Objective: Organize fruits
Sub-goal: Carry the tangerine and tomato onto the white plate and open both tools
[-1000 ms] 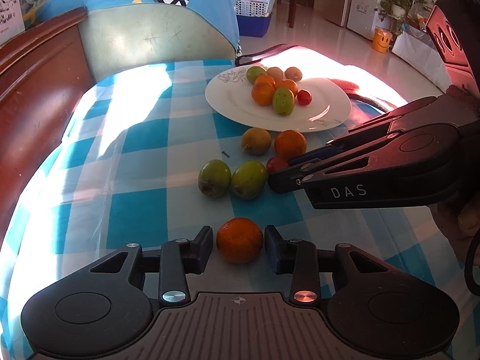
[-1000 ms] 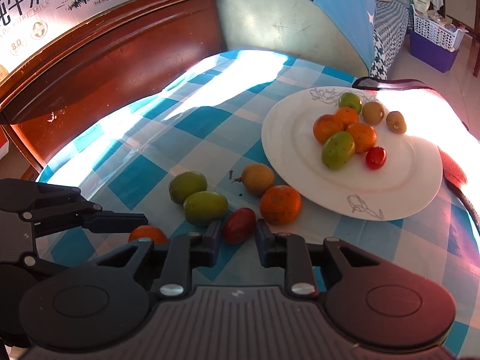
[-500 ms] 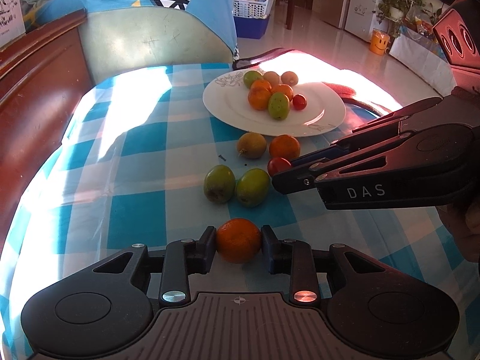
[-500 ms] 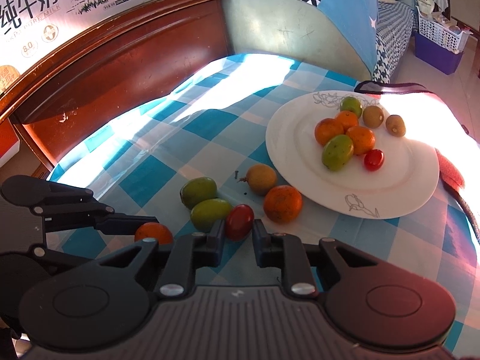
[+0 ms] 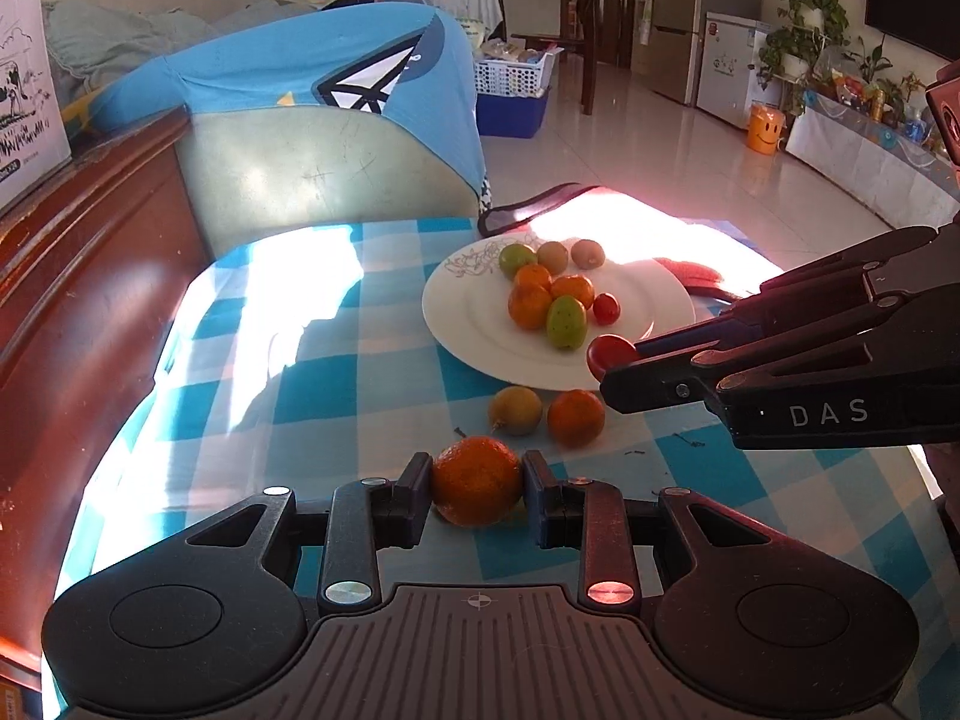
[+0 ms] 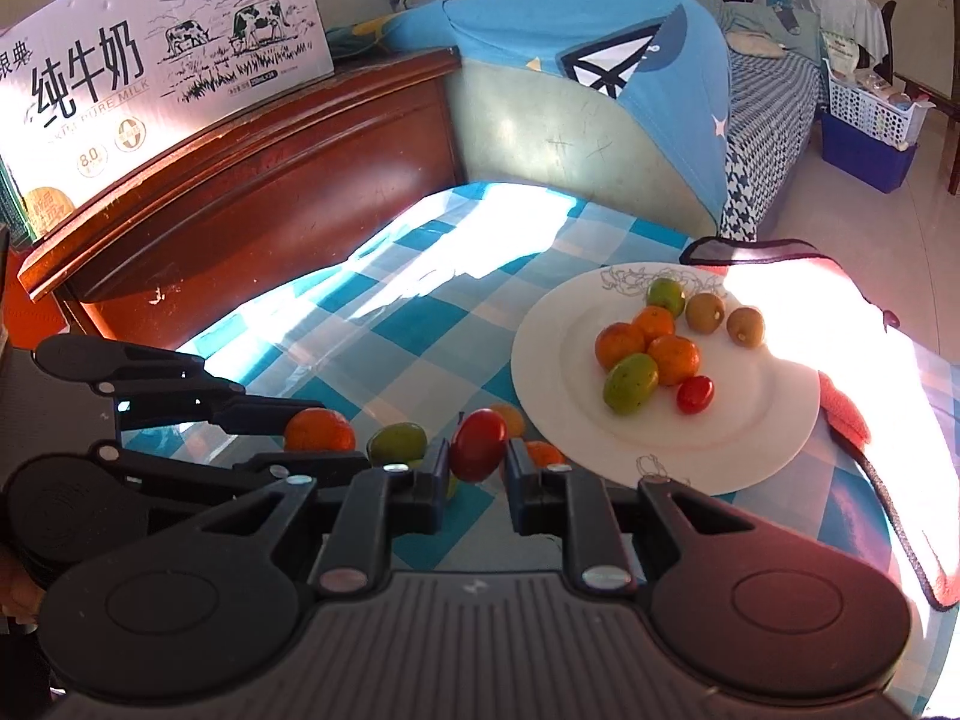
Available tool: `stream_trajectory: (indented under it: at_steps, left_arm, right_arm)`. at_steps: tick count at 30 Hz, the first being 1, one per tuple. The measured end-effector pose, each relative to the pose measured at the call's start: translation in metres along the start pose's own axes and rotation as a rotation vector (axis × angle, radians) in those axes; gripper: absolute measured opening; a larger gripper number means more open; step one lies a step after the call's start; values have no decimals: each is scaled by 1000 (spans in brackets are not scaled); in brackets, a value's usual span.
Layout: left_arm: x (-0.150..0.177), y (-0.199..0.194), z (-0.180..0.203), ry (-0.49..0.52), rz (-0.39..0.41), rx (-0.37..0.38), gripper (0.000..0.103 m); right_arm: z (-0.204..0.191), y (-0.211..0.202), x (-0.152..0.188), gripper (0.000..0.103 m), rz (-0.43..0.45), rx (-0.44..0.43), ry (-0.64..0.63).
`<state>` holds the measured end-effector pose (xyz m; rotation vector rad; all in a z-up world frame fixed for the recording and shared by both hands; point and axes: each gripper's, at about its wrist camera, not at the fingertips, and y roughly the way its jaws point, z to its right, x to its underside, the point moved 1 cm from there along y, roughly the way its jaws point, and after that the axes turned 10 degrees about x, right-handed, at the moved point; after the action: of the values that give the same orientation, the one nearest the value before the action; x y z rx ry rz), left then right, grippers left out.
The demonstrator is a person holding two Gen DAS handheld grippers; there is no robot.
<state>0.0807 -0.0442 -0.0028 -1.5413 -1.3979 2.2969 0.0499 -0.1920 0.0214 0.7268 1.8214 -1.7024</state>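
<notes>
1. Both of your tongs are rising off the counter (image 5: 336, 396) compared with a second ago, and each is carrying its fruit up with it.
2. Your left tongs (image 5: 477, 483) are clamping the orange (image 5: 477, 480) between their pads, nearly closed around it, and it is hanging clear of the checked cloth.
3. Your right tongs (image 6: 477, 459) are squeezing the red tomato (image 6: 478, 444), almost fully closed on it; in the left view it is showing at their tip, in front of the near rim of the white plate (image 5: 456, 324).
4. Just ahead of the left tongs, a yellow-brown fruit (image 5: 516, 410) and a second orange (image 5: 575, 417) are lying side by side on the counter, between the tongs and the plate.
5. A green fruit (image 6: 397, 443) is sitting just left of the right tongs.
6. Beyond both tongs, the plate is holding a cluster of eight fruits.
</notes>
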Motion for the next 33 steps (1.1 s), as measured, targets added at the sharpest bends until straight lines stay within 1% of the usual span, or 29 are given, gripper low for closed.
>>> stream_trajectory:
  at_steps: [2, 6, 9, 13, 18, 20, 33]
  left_arm:
    - [-8, 2, 1, 4, 11, 5, 29]
    - [-20, 10, 3, 3, 22, 7, 29]
    - [-29, 16, 3, -12, 30, 24, 29]
    - [-40, 26, -1, -22, 40, 29, 29]
    - [-49, 44, -6, -18, 28, 24, 29]
    - [-53, 52, -8, -27, 24, 38, 29]
    - [-65, 87, -11, -25, -10, 44, 29]
  right_arm:
    - [5, -4, -4, 20, 10, 5, -3]
    - [16, -2, -8, 20, 0, 14, 10]
    - [22, 0, -9, 20, -4, 29, 5]
    - [33, 3, -12, 20, -8, 54, -3]
    - [55, 11, -18, 20, -21, 77, 59]
    - [61, 14, -19, 20, -26, 91, 74]
    - [80, 35, -21, 20, -74, 117, 144]
